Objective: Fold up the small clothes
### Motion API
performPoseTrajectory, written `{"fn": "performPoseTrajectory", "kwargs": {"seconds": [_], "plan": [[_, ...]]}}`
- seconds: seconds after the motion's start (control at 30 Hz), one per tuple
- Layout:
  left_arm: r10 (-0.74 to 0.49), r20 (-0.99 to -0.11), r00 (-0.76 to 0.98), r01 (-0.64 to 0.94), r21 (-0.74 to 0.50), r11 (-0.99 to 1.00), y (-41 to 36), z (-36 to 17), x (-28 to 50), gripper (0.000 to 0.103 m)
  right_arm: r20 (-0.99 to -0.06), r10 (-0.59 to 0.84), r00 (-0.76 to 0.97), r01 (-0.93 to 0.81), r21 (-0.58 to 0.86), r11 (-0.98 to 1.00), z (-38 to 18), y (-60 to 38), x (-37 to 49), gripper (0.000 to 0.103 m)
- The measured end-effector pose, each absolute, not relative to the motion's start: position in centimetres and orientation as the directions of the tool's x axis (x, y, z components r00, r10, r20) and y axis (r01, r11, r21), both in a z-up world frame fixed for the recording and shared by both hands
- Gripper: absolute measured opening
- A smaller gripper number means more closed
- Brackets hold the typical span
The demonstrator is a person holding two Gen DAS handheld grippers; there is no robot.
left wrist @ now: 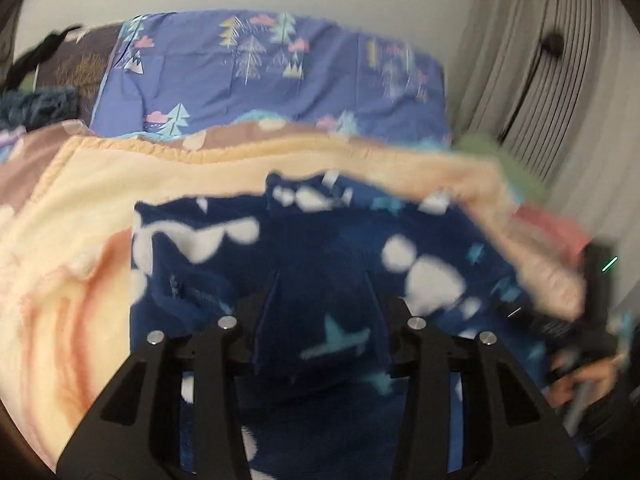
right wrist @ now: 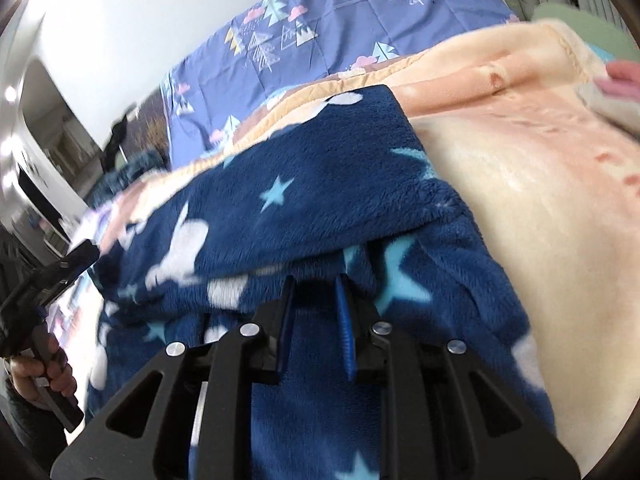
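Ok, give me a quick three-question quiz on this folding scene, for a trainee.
1. True or false: the navy fleece garment lies on a bare wooden table.
2. The purple quilt behind it shows: A trees, B cars, C stripes?
3. Fill in: the garment's light-blue shapes are ____.
Key: 1 false, it lies on a peach blanket; 2 A; 3 stars.

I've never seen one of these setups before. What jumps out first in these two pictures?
A fluffy navy garment with pale stars and white blobs fills the middle of both views, lying on a peach blanket. Black fingers of the right gripper reach over it from the bottom edge. Behind, a purple quilt printed with little trees lies against the wall.
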State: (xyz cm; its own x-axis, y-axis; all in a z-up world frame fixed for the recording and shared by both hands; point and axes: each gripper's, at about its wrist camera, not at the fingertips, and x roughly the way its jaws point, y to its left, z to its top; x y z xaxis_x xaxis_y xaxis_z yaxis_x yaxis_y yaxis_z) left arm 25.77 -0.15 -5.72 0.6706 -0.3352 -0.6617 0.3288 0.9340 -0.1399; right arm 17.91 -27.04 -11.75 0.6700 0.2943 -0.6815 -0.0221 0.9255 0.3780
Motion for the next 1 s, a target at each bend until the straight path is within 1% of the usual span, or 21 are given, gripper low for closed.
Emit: {"fn": "performPoseTrajectory", "kwargs": {"seconds": [0.07,0.1,0.17,0.27,0.3,0.37,0.4,0.43,0.47,0.5,0.53,0.57,0.6,0.63,0.67,0.77,0.8,0.87,0.93,1.0], "plan": [[-0.199,-0.715,0.670,0.292,0.007,0.957,-1.0,-7.6,25.8,0.042,-0.674,0.303,0.673,-0.071,0.349,0.934,-11.0,-26.4,17.1,0.021],[-0.133,-0.724,0.677,0.260,0.066,0.963,-0.8,-8.3,25.8,0.046,-0.672,0.302,0.676,-0.089,0.333,0.939,-10.5,-26.2,16.7,0.021],[-0.123,-0.702,0.702,0.208,0.037,0.977,0.7,-7.7,25.0,0.046,-0.667,0.301,0.681,-0.111,0.312,0.943,-9.7,-26.0,16.1,0.021],[0.006,-0.635,0.772,0.070,0.095,0.993,1.6,-5.2,23.8,0.048,-0.646,0.316,0.695,-0.156,0.294,0.943,-7.8,-25.5,16.0,0.021],[-0.026,-0.617,0.787,0.090,0.072,0.993,1.4,-4.3,23.5,0.049,-0.636,0.317,0.704,-0.171,0.281,0.944,-7.1,-25.2,16.3,0.022],[-0.155,-0.588,0.794,0.199,0.010,0.980,-0.1,-2.6,23.4,0.053,-0.620,0.307,0.722,-0.177,0.264,0.948,-6.1,-25.0,17.2,0.023],[-0.183,-0.585,0.790,0.231,0.008,0.973,-0.9,-2.4,23.4,0.056,-0.612,0.306,0.729,-0.175,0.266,0.948,-5.8,-25.0,17.9,0.025],[-0.195,-0.588,0.785,0.256,0.021,0.966,-1.8,-2.5,23.9,0.059,-0.610,0.308,0.730,-0.171,0.273,0.947,-5.8,-25.0,18.6,0.031],[-0.191,-0.596,0.780,0.269,0.043,0.962,-2.7,-3.0,24.4,0.061,-0.625,0.276,0.730,-0.144,0.254,0.956,-6.5,-25.2,20.0,0.037],[-0.169,-0.624,0.763,0.275,0.077,0.958,-3.7,-4.6,25.6,0.064,-0.649,0.225,0.726,-0.111,0.213,0.971,-7.4,-25.3,20.8,0.039],[-0.153,-0.654,0.741,0.274,0.086,0.958,-4.1,-6.4,25.7,0.067,-0.707,0.112,0.699,-0.043,0.115,0.992,-9.9,-25.5,22.2,0.040],[-0.133,-0.722,0.679,0.271,0.077,0.960,-4.2,-9.6,27.1,0.068,-0.747,0.108,0.656,-0.028,0.119,0.992,-12.6,-26.1,23.1,0.041],[-0.159,-0.741,0.652,0.281,0.041,0.959,-4.2,-11.4,27.5,0.070,-0.748,0.149,0.647,-0.023,0.176,0.984,-13.7,-26.7,23.4,0.041],[-0.173,-0.735,0.656,0.282,0.027,0.959,-4.0,-11.6,27.7,0.070,-0.732,0.176,0.658,-0.018,0.218,0.976,-13.8,-27.3,23.2,0.040],[-0.176,-0.732,0.659,0.280,0.021,0.960,-3.9,-10.8,27.7,0.070,-0.730,0.171,0.662,-0.017,0.213,0.977,-13.1,-27.4,23.0,0.040],[-0.191,-0.729,0.658,0.285,0.006,0.959,-3.6,-10.6,27.6,0.070,-0.732,0.128,0.669,-0.023,0.151,0.988,-12.7,-26.5,22.6,0.042],[-0.195,-0.724,0.661,0.281,-0.002,0.960,-3.4,-10.1,27.4,0.070,-0.728,0.134,0.672,-0.024,0.159,0.987,-12.5,-26.6,22.4,0.042],[-0.215,-0.712,0.669,0.266,-0.041,0.963,-2.5,-8.7,26.0,0.069,-0.711,0.177,0.681,-0.021,0.222,0.975,-11.3,-27.7,20.9,0.043],[-0.286,-0.676,0.679,0.287,-0.114,0.951,-0.8,-6.7,23.2,0.073,-0.712,0.221,0.666,-0.029,0.272,0.962,-10.2,-28.5,19.0,0.045],[-0.311,-0.648,0.695,0.317,-0.112,0.942,0.6,-5.0,19.9,0.077,-0.704,0.286,0.651,-0.082,0.309,0.947,-8.9,-28.9,16.1,0.045]]}}
